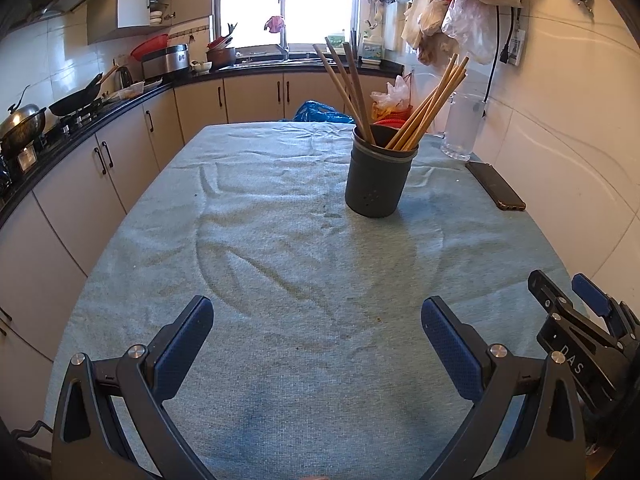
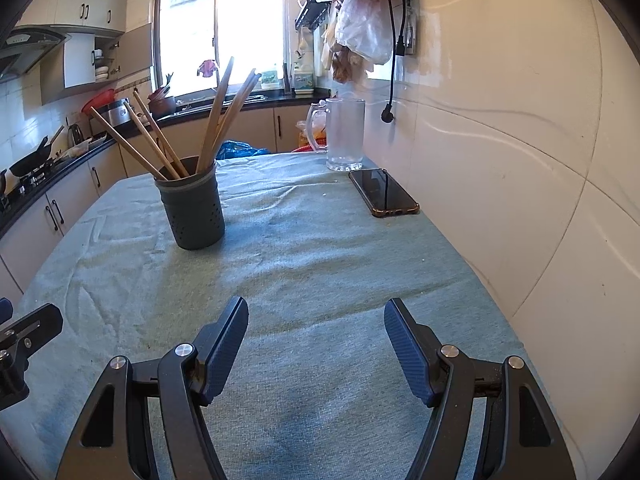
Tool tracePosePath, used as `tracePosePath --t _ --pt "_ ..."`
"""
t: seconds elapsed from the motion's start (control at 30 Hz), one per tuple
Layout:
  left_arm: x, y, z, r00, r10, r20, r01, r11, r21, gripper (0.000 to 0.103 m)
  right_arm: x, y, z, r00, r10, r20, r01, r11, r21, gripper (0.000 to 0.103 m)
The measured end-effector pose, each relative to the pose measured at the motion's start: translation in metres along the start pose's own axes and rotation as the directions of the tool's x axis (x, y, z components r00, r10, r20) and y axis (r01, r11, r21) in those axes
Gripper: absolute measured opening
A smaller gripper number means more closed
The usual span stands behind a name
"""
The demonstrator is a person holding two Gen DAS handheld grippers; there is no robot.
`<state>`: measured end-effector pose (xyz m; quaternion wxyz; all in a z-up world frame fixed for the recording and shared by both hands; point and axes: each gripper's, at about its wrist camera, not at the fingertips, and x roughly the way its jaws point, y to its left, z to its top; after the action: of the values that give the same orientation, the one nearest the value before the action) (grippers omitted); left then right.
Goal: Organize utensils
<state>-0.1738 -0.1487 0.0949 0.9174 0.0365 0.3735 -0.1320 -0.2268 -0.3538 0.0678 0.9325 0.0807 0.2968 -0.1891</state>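
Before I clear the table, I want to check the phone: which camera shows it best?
The right wrist view: the phone lies nearer and fuller, its dark screen facing up beside the glass mug. The left wrist view shows it as a thin, foreshortened sliver near the right edge.

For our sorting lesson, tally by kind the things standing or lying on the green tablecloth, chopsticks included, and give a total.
Chopsticks: 6
Utensil holder: 1
Glass mug: 1
Phone: 1
Total: 9
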Motion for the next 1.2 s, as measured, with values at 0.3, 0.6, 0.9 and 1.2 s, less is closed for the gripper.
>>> tracePosePath --t 0.3,0.6,0.9,1.2 --pt "0.0 0.001 0.0 1.0 0.005 -0.001 -0.005 1.0 0.0 0.103 0.0 0.001 0.0 1.0 0.001 0.001 -0.001 1.0 -0.003 0.076" --pt "-0.003 0.001 -0.001 1.0 0.021 0.015 -0.021 1.0 0.001 0.103 0.0 0.001 0.0 1.0 0.001 0.009 -0.001 1.0 -0.005 0.076" --pt "-0.031 0.007 0.007 0.98 0.088 0.179 -0.088 0.996 -0.01 0.103 -0.01 0.007 0.003 0.996 0.034 0.085 -0.03 0.998 -0.051 0.078" --pt "-0.055 0.006 0.014 0.94 0.146 0.308 -0.151 0.988 -0.007 0.103 -0.026 0.013 0.014 0.98 0.068 0.189 -0.051 0.994 -0.098 0.081"
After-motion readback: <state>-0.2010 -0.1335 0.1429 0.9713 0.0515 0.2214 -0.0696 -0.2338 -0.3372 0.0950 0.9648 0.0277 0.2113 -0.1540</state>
